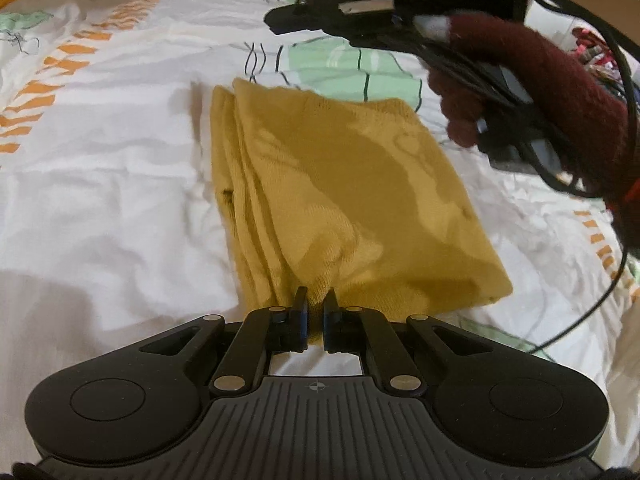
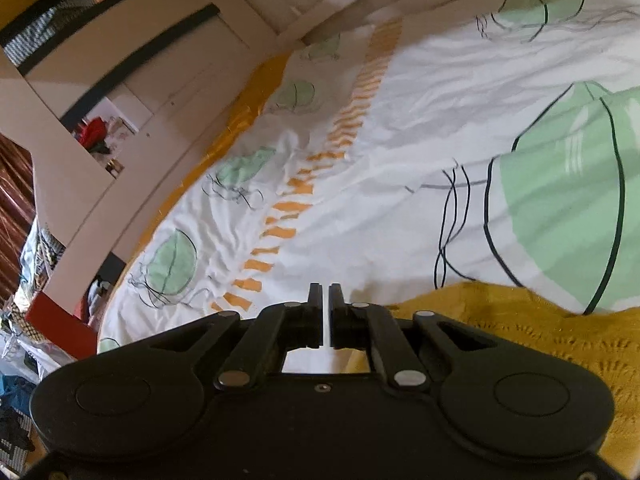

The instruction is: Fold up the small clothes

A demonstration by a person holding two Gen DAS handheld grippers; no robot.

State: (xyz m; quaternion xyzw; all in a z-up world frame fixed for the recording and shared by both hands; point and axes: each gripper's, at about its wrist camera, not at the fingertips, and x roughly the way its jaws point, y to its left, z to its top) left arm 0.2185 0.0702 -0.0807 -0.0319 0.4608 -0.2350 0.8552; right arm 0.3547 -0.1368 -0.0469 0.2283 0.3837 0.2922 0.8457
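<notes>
A mustard-yellow knitted garment (image 1: 344,196) lies folded into a rough rectangle on the bedsheet (image 1: 100,184). My left gripper (image 1: 315,302) is shut on the garment's near edge, and yellow cloth shows between its fingers. My right gripper appears in the left wrist view (image 1: 280,20) at the top, held above the garment's far side by a hand in a dark red glove (image 1: 540,92). In the right wrist view the right gripper (image 2: 325,296) is shut with nothing between its fingers, and the garment (image 2: 540,332) lies below it to the right.
The sheet (image 2: 400,140) is white with green shapes and an orange dashed stripe (image 2: 312,188). The bed's edge and pale furniture (image 2: 132,80) lie to the left in the right wrist view. Black cables (image 1: 616,208) hang from the right gripper.
</notes>
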